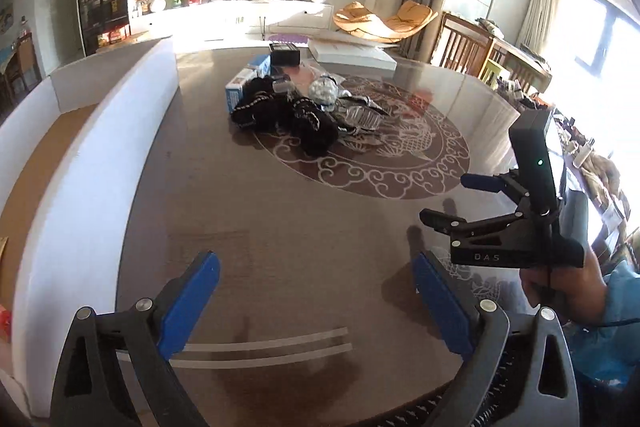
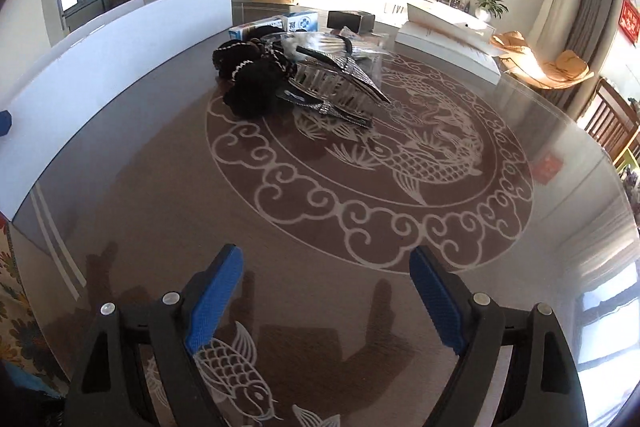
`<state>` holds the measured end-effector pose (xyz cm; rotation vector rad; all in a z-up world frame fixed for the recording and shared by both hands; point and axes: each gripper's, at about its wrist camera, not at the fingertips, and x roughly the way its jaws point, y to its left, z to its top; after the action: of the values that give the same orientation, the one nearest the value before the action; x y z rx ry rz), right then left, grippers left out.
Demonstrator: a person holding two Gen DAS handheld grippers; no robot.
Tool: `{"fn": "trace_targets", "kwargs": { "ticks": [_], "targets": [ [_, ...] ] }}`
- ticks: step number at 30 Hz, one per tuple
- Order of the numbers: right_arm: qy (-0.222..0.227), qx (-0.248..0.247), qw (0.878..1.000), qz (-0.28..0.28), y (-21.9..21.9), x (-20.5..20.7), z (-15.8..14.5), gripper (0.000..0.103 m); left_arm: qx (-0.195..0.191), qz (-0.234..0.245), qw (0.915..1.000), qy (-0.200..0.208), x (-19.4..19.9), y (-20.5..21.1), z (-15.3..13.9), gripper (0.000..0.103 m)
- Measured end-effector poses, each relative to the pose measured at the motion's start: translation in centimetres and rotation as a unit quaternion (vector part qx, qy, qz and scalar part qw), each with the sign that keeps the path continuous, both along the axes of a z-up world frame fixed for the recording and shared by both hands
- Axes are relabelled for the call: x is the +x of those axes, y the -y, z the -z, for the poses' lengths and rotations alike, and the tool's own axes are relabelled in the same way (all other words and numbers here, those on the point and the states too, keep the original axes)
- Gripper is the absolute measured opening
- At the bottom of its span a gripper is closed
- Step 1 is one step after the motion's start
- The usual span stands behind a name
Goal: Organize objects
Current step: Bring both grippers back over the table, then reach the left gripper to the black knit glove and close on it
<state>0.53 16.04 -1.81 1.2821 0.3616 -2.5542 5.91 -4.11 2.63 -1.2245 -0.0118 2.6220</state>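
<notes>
Hovering agape, empty: left hand-held gripper [image 1: 316, 301], right hand-held gripper [image 2: 326, 301]; pile [image 2: 296, 79] contents possibly clothing.

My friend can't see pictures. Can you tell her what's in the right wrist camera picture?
The open, empty right gripper hovers over a round glass table with a fish design. Farther back sits a pile of black fabric, a clear hair claw clip and small boxes, beside a white box.
</notes>
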Motion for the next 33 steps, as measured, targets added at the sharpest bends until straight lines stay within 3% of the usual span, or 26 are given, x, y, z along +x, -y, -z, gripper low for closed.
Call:
{"fn": "trace_targets", "kwargs": {
  "ticks": [5,8,12,17,33],
  "targets": [
    [-0.005,-0.006,1.0,0.009,-1.3,-0.2,0.6,0.093,-0.039,-0.01,0.9991,0.013,-3.5,-3.2,4.0,0.098],
    [-0.007,-0.005,1.0,0.019,-1.8,-0.8,1.3,0.103,-0.062,-0.017,0.9978,0.012,-5.4,-4.1,4.9,0.098],
    [0.02,-0.044,0.998,0.03,-2.9,-1.7,1.7,0.103,-0.091,-0.017,0.9956,0.016,-6.9,-4.8,5.5,0.098],
    [0.019,-0.042,0.998,0.031,-2.8,-1.9,1.8,0.103,-0.063,-0.033,0.997,0.033,-8.0,-4.1,6.3,0.103],
    [0.019,-0.043,0.998,0.03,-2.8,-1.9,1.8,0.103,-0.062,-0.033,0.997,0.033,-7.9,-4.0,6.6,0.103]
  ]
}}
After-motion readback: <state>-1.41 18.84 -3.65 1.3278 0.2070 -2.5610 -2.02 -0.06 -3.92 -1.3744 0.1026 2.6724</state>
